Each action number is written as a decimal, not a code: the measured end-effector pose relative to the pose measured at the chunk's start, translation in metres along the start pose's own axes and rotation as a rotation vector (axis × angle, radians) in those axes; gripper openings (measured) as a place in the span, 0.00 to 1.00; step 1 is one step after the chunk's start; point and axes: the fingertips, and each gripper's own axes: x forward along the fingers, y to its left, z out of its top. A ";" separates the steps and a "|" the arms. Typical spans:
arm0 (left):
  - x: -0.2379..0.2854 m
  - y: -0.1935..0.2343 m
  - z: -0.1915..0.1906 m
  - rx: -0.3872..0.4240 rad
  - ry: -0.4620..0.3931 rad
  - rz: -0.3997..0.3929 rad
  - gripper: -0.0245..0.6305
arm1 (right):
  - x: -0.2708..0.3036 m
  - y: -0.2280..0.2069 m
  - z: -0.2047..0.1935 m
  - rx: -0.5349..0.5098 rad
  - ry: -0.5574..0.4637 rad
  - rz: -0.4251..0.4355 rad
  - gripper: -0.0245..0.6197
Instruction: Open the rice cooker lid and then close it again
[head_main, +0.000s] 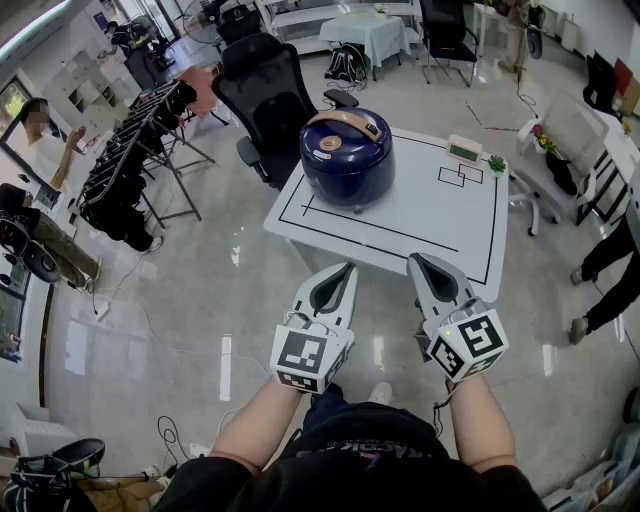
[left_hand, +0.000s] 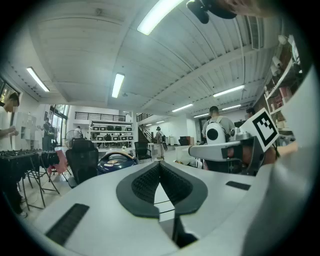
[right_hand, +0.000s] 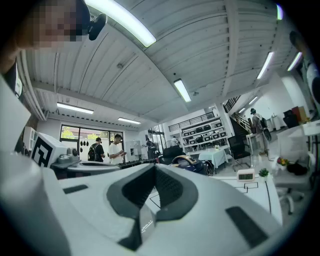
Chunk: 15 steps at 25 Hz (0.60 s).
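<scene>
Only 1 rice cooker (head_main: 347, 155), 1 tbl (head_main: 430, 215)

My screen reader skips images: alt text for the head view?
A dark blue rice cooker, lid closed, stands on a white table. Nearer, the left tool and right tool are shut, empty, not touching the cooker.

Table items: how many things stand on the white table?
3. The blue rice cooker stands left on the white table; a small white clock and a tiny potted plant sit at its far right corner. Anything behind the cooker would be hidden.
</scene>
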 end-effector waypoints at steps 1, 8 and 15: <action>0.000 0.001 0.000 -0.001 0.000 0.002 0.04 | 0.001 0.000 0.000 0.000 0.000 0.000 0.04; -0.001 0.014 0.000 -0.004 -0.009 0.006 0.04 | 0.012 0.003 0.003 0.017 -0.029 0.000 0.04; 0.007 0.050 0.002 0.005 -0.026 -0.012 0.35 | 0.037 0.012 0.013 0.000 -0.063 -0.019 0.19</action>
